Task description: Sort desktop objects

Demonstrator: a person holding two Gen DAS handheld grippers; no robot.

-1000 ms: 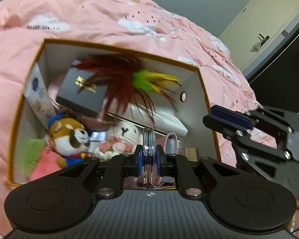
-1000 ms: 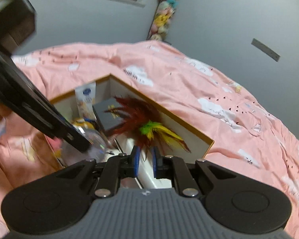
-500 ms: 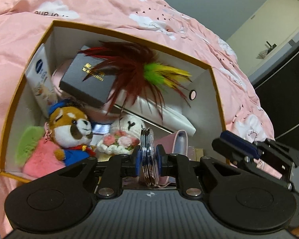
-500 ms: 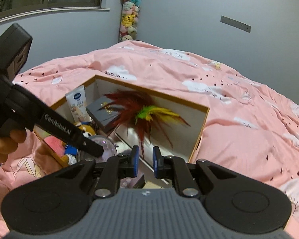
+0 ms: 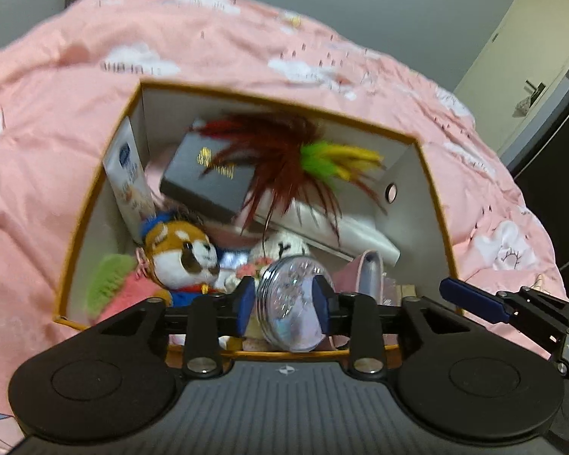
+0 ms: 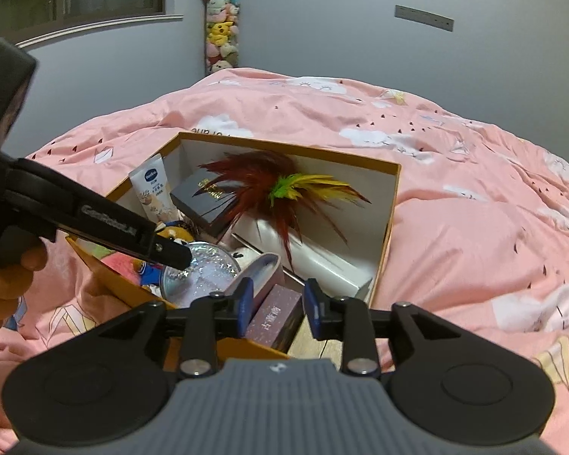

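Note:
An orange-rimmed open box [image 5: 284, 101] [image 6: 292, 147] lies on a pink duvet, packed with small things. My left gripper [image 5: 283, 308] hangs over its near edge and its jaws are opening. A clear glittery disc [image 5: 290, 303] [image 6: 203, 271] sits tilted between them with its face showing, loose from the pads. In the right wrist view a left finger [image 6: 172, 254] rests at the disc's rim. My right gripper [image 6: 277, 307] hovers over the box's near corner, jaws opening. A small purple carton [image 6: 275, 316] lies below and between them, not pinched.
Inside the box are a red feather toy [image 5: 284, 148], a black case [image 5: 208, 178], a cream tube [image 5: 131, 178], a red panda plush [image 5: 178, 250], a white plush and a pink case [image 5: 368, 273]. The pink duvet [image 6: 474, 189] surrounds it. A hand [image 6: 3, 284] holds the left tool.
The left jaws went from shut on the edge-on disc to wide apart, and the disc tipped to show its face. The right jaws also widened and the right view rolled level.

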